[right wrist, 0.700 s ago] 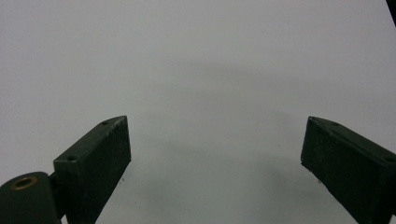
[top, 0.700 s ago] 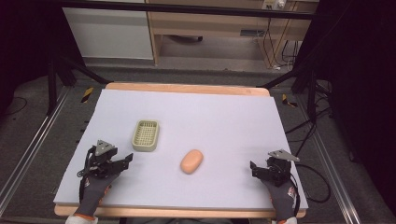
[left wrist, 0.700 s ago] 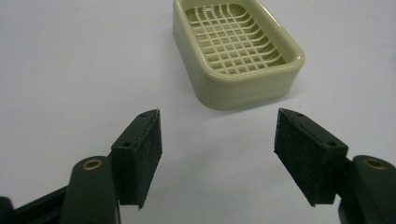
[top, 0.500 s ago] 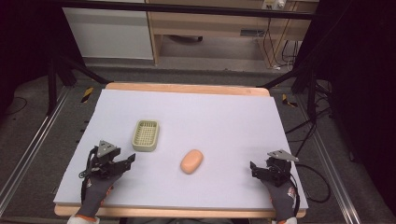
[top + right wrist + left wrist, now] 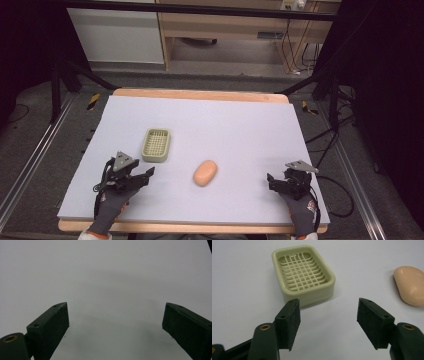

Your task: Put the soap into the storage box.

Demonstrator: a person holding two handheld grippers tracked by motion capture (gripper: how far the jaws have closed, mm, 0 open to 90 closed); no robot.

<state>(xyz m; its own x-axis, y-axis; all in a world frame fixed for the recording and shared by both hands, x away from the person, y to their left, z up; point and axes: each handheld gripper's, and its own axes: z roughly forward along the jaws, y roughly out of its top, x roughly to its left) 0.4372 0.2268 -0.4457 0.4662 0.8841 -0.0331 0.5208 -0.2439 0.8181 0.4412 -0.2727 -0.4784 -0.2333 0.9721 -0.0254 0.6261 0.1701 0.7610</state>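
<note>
White table, soap dish just beyond gaping left tongs, soap rightward.

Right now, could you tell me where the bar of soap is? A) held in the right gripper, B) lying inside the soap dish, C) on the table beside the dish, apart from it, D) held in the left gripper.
C: the soap lies on the table apart from the empty soap dish; both grippers are open.

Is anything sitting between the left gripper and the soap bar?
Nothing: in the high view, only bare table cover separates the left gripper from the soap bar. The soap dish sits beyond that line.
</note>
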